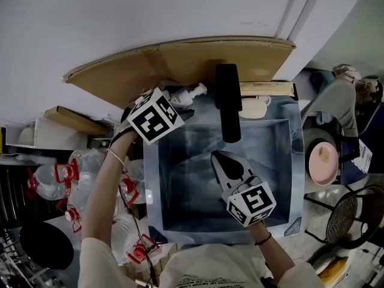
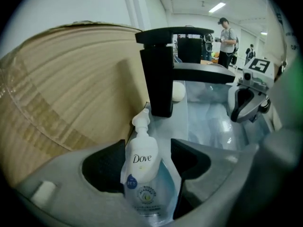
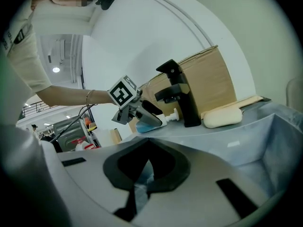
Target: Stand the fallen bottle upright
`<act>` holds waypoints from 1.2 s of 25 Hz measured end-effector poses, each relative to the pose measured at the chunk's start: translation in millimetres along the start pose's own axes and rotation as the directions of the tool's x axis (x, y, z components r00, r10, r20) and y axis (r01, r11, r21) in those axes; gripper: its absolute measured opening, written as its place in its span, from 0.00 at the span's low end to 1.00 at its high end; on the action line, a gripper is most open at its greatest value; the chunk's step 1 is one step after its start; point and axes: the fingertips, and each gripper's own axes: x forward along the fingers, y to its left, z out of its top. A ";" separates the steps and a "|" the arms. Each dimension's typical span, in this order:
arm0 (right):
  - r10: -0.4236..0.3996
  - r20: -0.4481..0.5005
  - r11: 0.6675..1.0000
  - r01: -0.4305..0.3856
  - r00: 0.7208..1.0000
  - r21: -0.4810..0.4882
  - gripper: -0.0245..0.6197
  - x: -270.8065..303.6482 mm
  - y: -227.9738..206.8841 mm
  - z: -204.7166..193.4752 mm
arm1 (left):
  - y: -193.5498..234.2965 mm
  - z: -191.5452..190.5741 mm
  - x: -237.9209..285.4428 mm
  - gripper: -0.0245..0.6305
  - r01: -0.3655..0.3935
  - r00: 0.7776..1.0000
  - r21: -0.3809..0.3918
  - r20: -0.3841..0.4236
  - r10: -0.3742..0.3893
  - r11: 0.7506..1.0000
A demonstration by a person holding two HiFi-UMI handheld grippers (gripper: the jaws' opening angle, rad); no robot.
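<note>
A white Dove pump bottle [image 2: 142,169] with a clear blue lower half lies on the sink's back ledge, its pump pointing at the black faucet [image 2: 158,74]. My left gripper [image 2: 144,148] is shut on the bottle's body, one jaw on each side. In the head view the bottle [image 1: 189,93] shows just past the left gripper [image 1: 180,110], at the sink's back left corner. The right gripper view shows the bottle [image 3: 158,119] held tilted, nearly flat. My right gripper [image 1: 223,161] hovers over the basin, shut and holding nothing.
The steel sink [image 1: 297,161] has a deep basin. A bar of soap [image 3: 222,117] lies on the ledge right of the faucet [image 1: 228,101]. Cardboard [image 1: 180,62] leans against the wall behind. Plastic bottles with red caps [image 1: 60,176] lie left; a pink plate [image 1: 323,161] lies right.
</note>
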 end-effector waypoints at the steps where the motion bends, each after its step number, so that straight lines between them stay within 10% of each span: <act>1: 0.001 0.000 1.000 -0.001 1.000 0.001 0.04 0.0 -0.6 -0.6 | 1.1 -1.2 2.1 0.50 0.007 1.000 -0.001 -0.010 -0.007 1.000; 18: -0.017 -0.014 1.000 0.018 1.000 0.025 0.05 -3.4 -8.7 -9.1 | -0.4 -10.9 27.5 0.46 0.149 0.983 -0.084 -0.098 -0.157 0.985; 30: -0.013 -0.016 1.000 0.013 1.000 0.016 0.04 -3.7 -5.3 -8.7 | 2.9 -7.5 23.3 0.44 0.078 0.994 -0.070 -0.077 -0.083 0.994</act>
